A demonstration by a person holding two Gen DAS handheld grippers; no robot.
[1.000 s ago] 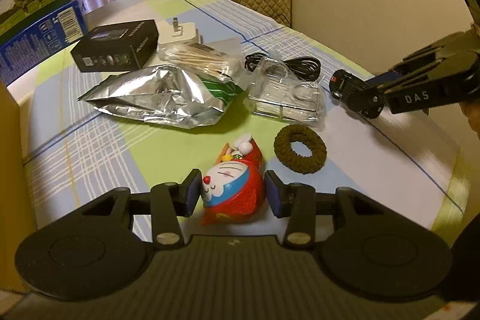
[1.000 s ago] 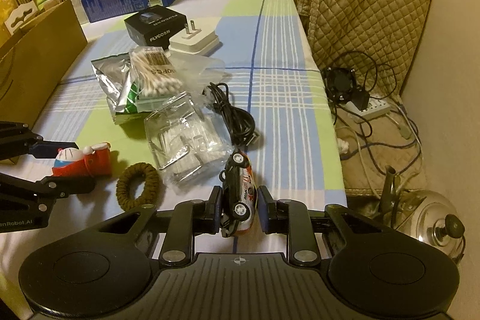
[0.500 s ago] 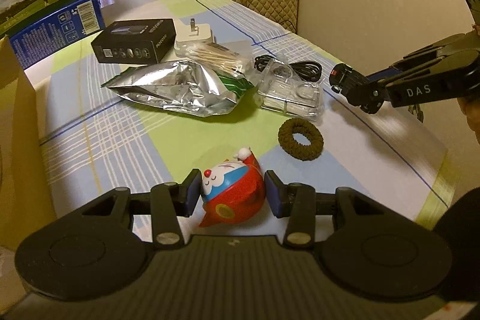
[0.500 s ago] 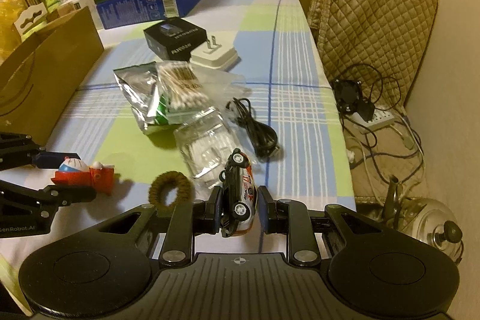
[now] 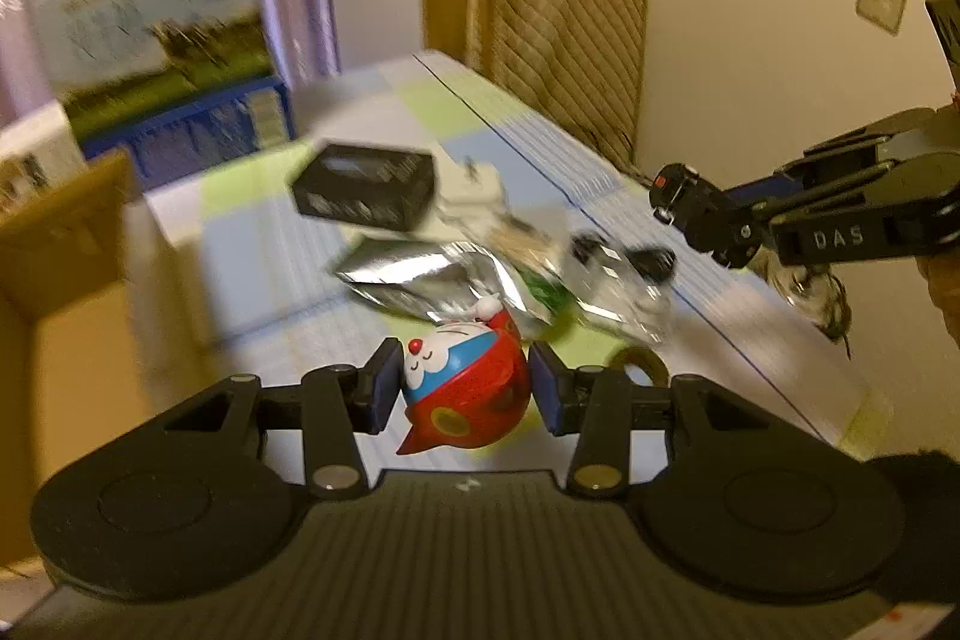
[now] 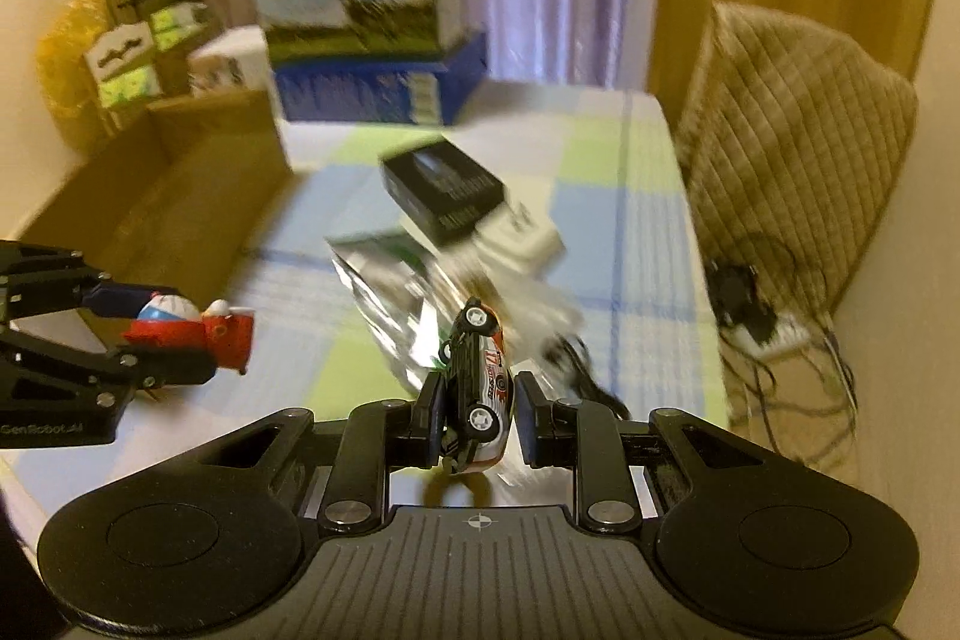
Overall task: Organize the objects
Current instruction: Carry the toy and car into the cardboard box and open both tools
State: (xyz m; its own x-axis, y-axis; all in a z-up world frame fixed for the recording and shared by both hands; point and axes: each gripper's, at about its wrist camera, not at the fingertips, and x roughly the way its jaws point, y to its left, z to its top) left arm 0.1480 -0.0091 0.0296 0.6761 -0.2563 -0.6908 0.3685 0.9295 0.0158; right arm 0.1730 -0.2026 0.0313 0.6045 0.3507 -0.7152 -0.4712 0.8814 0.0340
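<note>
My left gripper [image 5: 465, 388] is shut on a red and blue cartoon cat figurine [image 5: 465, 391], held in the air above the checked tablecloth [image 5: 288, 268]. The same figurine [image 6: 192, 328] shows at the left of the right wrist view, clamped in the left gripper [image 6: 174, 334]. My right gripper [image 6: 477, 415] is shut on a black, white and orange toy car [image 6: 480, 388], nose up, also lifted off the table. In the left wrist view the right gripper [image 5: 690, 214] hangs at the right with the car's rear [image 5: 669, 181] poking out.
A brown cardboard box [image 6: 162, 196] stands open at the table's left side. On the cloth lie a black box [image 5: 366, 193], a white plug [image 6: 528, 238], a silver foil bag [image 5: 432, 274], a black cable [image 6: 576, 370] and a brown hair tie [image 5: 639, 364]. A quilted chair [image 6: 798, 148] stands right.
Both grippers have risen from the table with their toys still held. The views have tilted up and swung toward the cardboard box, so the scene is blurred.
</note>
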